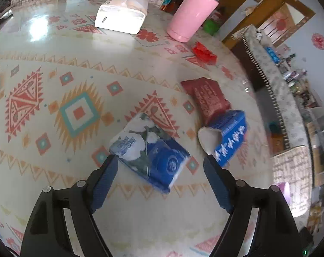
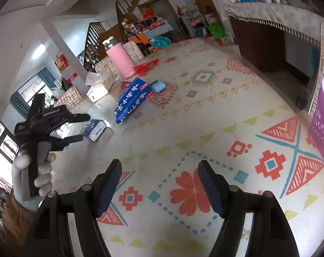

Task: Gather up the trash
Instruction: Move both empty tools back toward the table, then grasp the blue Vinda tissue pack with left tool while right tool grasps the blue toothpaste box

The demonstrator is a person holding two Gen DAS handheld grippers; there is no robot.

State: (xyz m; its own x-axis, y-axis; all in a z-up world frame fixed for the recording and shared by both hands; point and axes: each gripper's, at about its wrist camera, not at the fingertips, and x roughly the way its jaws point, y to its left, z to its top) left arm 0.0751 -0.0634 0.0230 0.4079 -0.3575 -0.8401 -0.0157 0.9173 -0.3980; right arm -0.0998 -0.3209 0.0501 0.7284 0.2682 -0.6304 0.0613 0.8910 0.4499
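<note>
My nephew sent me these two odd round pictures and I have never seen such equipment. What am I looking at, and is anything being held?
A person holds a handheld tool in each hand, each with tongs and a wide-angle camera looking along them. One picture comes from the left tongs, which hang open above a blue tissue pack on the patterned tablecloth. The other comes from the right tongs, open and empty, and it also shows the gloved left hand. Nearby lie a blue box, a red packet and a pink tumbler. Nothing is held.

"Vinda" on the end of the blue-and-white tissue pack (image 2: 94,129), white characters on the blue box (image 2: 133,99) unreadable
</note>
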